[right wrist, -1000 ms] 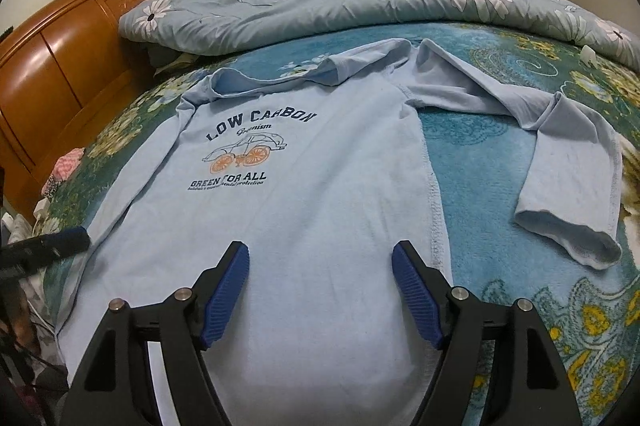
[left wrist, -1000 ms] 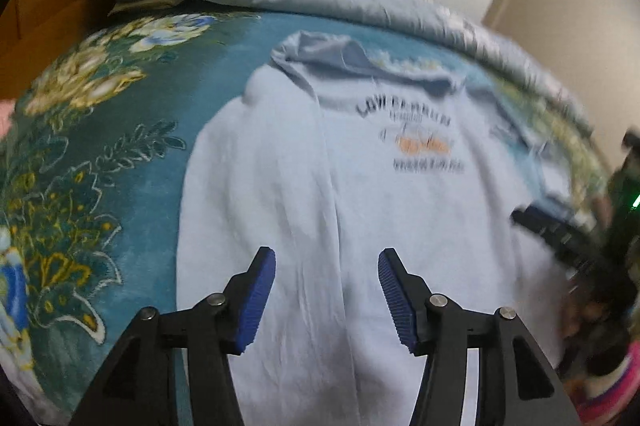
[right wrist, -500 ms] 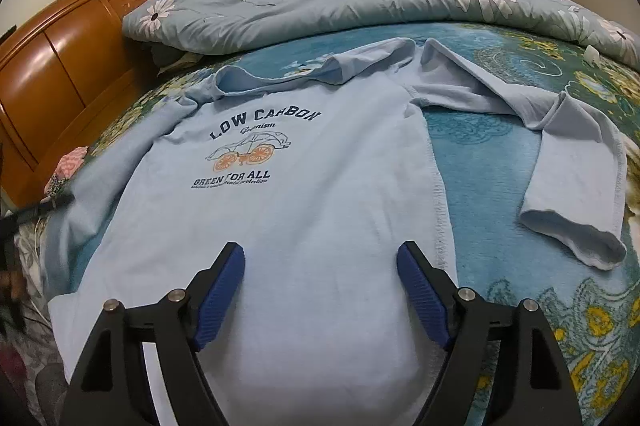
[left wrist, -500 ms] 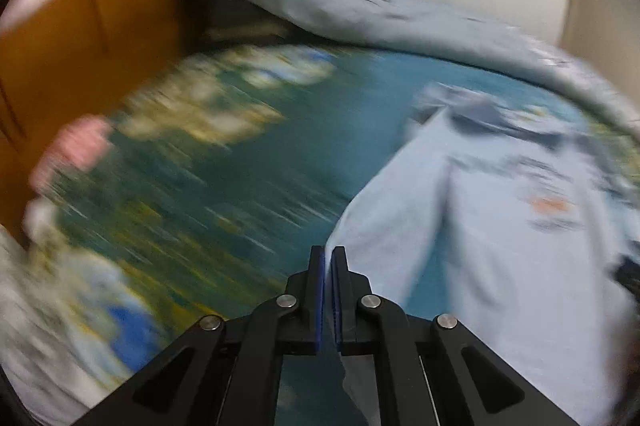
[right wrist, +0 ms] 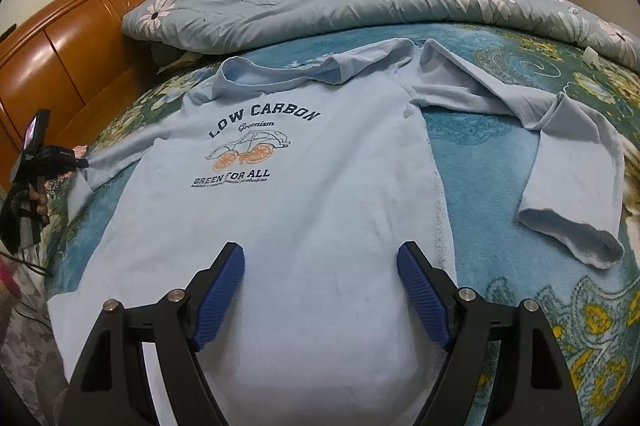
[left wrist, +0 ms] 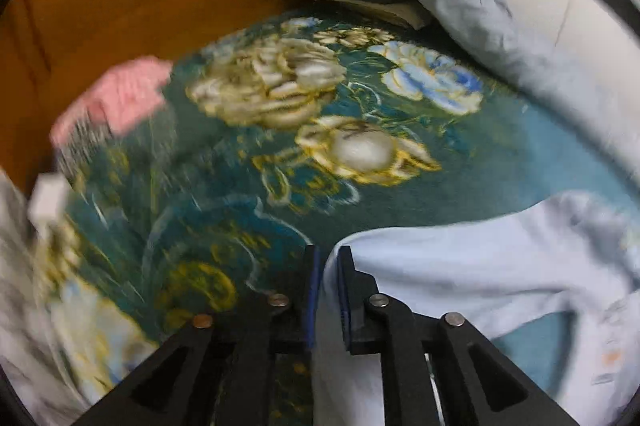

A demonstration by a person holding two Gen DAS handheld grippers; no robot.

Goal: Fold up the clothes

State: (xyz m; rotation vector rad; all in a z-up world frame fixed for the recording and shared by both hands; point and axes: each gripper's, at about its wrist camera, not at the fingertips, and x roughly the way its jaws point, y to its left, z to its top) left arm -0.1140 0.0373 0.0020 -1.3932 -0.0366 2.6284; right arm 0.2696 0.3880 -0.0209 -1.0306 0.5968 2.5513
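Shirt [right wrist: 288, 226]: flat on bedspread [right wrist: 480, 162], collar toward the far edge, hem at the near edge. One sleeve [right wrist: 560, 154] on the right, bent back toward the near edge. Quilt [right wrist: 340, 10]: heaped along the bed's far edge, behind the collar. Headboard [right wrist: 80, 38]: at the left edge. Left gripper [right wrist: 60, 162]: at the left edge, on the other sleeve.
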